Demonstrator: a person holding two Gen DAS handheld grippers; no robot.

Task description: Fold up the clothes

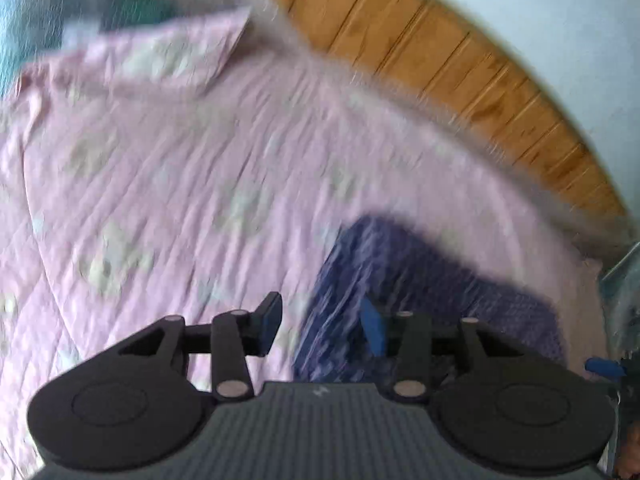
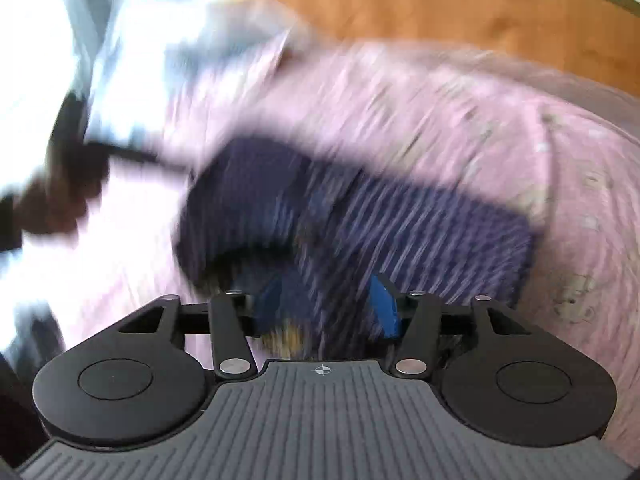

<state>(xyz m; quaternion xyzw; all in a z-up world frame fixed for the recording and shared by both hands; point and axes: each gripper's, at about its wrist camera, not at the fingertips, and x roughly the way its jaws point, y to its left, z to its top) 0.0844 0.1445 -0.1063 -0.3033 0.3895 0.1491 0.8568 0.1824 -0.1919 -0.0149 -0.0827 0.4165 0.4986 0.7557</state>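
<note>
A dark blue striped garment (image 1: 420, 280) lies bunched on a pink patterned bedspread (image 1: 180, 152). My left gripper (image 1: 320, 326) is open just above the garment's left edge, nothing between its blue pads. In the right wrist view the garment (image 2: 400, 224) fills the middle, partly folded over itself. My right gripper (image 2: 326, 306) is open with the cloth lying between and under its blue pads. Both views are motion-blurred.
A wooden headboard (image 1: 440, 64) runs behind the bed, also in the right wrist view (image 2: 480, 12). A teal cloth (image 1: 120, 8) lies at the far left corner. The other gripper with a hand (image 2: 68, 184) shows blurred at left.
</note>
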